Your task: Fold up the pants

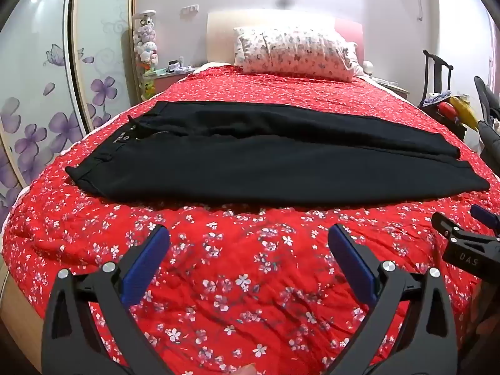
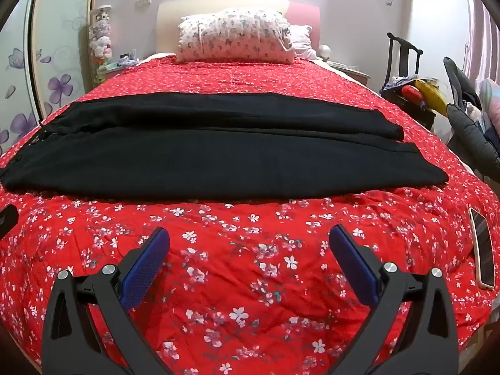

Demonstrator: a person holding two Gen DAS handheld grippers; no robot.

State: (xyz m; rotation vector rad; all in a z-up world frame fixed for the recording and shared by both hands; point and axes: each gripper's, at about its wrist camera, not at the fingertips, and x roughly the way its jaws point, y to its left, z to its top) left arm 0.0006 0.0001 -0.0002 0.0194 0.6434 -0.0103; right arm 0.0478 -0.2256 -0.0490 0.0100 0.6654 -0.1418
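At twelve o'clock on the red flowered bedspread (image 1: 237, 281), long black pants (image 1: 275, 162) are laid flat; left gripper (image 1: 249, 234) and right gripper (image 2: 249, 234) are held spread, empty.

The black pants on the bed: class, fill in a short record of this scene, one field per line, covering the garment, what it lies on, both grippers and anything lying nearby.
garment: black pants, spread flat across the bed, legs side by side, waistband at the left
surface: red floral bedspread
left gripper: open, empty, short of the pants
right gripper: open, empty, short of the pants
nearby: phone on the bedspread at the right; pillow at the headboard
folding: not yet begun
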